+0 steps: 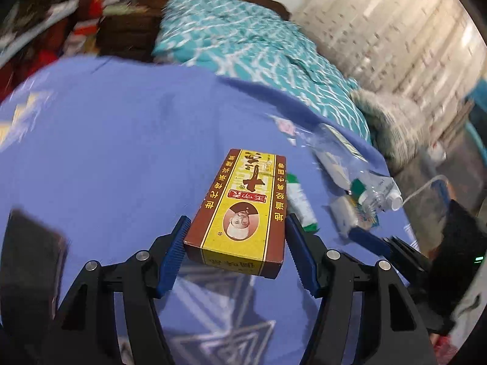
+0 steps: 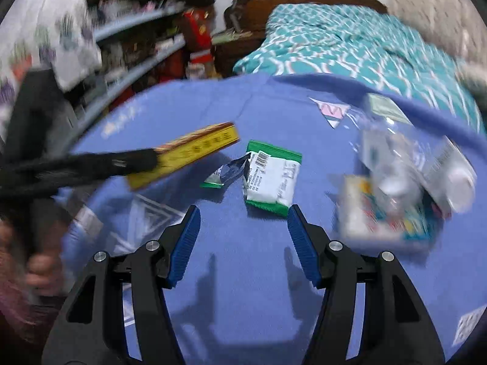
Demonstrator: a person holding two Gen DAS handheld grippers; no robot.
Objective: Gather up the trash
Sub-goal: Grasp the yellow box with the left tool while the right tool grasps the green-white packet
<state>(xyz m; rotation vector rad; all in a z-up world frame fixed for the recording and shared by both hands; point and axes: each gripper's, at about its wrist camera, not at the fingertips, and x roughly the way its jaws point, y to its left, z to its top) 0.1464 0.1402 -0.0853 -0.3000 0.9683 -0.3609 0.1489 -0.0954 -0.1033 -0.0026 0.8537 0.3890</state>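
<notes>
Left wrist view: a big blue cloth (image 1: 106, 152) fills most of the picture. It has white triangle shapes on it. Past the far edge of the blue cloth lies a blanket (image 1: 243, 45) in green-blue and white.

The left claw (image 1: 234, 237) is over the blue cloth. It is clenched on a box (image 1: 243, 206). One blue pad presses each long side of the box, near its close end. The box is brown and yellow, with red and black writing and a small picture on top. The right wrist view shows the same box up in the air, tipped, above the left part of the blue cloth. A hand (image 2: 39, 267) shows at the left edge there, but it is blurry.

The right claw (image 2: 243, 231) hangs over the middle of the blue cloth. Its jaws are apart and nothing is between them.

A clear bag (image 2: 411, 164) lies on the right part of the blue cloth. It is blurry, so I cannot tell what is in it. It rests partly on a white pack (image 2: 380, 216) with bright colours.

A green and white packet (image 2: 272, 179) lies flat in the middle of the blue cloth, just past the tips of the right claw. A small torn wrapper (image 2: 231, 170) lies on the blue cloth too, touching the left side of the packet.
</notes>
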